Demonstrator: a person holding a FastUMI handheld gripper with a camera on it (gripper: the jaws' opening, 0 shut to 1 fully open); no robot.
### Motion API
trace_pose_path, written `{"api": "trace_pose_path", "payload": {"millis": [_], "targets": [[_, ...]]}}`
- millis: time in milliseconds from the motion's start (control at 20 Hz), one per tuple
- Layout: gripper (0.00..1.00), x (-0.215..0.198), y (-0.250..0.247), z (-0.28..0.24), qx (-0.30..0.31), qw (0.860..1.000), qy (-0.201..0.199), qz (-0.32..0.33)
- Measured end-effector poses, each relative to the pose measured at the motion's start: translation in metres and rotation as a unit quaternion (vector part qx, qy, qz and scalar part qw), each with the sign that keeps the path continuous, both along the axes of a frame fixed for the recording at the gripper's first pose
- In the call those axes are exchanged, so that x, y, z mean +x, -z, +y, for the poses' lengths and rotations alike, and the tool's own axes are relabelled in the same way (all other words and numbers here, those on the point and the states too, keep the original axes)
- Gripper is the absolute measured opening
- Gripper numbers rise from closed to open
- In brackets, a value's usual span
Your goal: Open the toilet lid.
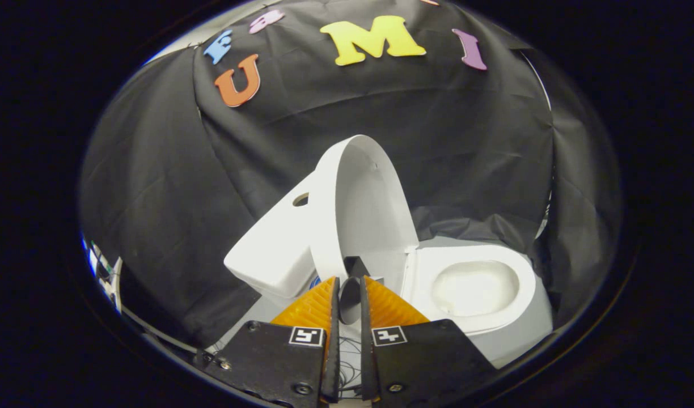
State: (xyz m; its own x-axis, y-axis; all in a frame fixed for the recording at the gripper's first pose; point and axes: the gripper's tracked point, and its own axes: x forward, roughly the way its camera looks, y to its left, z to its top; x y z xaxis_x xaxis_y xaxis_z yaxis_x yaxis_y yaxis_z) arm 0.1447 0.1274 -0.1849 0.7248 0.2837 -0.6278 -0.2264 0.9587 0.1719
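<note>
A white toilet stands ahead of me, seen from its side. Its lid is raised upright and leans back toward the tank. To the right lies the uncovered seat around the bowl. My gripper sits low, just in front of the lid's bottom edge near the hinge. Its fingers are drawn together with only a narrow dark slit between them, and no part of the white lid lies in that slit. The lid's lower rim ends right at the left fingertip.
Black cloth walls surround the toilet behind and on both sides, close behind the tank. The tank top has a round hole. A pale floor patch shows under the tank, with some gear at the far left.
</note>
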Motion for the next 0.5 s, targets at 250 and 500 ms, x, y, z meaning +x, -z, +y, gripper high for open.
{"api": "trace_pose_path", "payload": {"millis": [250,500], "targets": [[0.18,-0.001,0.003,0.006,-0.025,0.999,-0.022,-0.01],[0.18,-0.003,0.006,0.01,-0.067,0.996,-0.045,-0.024]]}}
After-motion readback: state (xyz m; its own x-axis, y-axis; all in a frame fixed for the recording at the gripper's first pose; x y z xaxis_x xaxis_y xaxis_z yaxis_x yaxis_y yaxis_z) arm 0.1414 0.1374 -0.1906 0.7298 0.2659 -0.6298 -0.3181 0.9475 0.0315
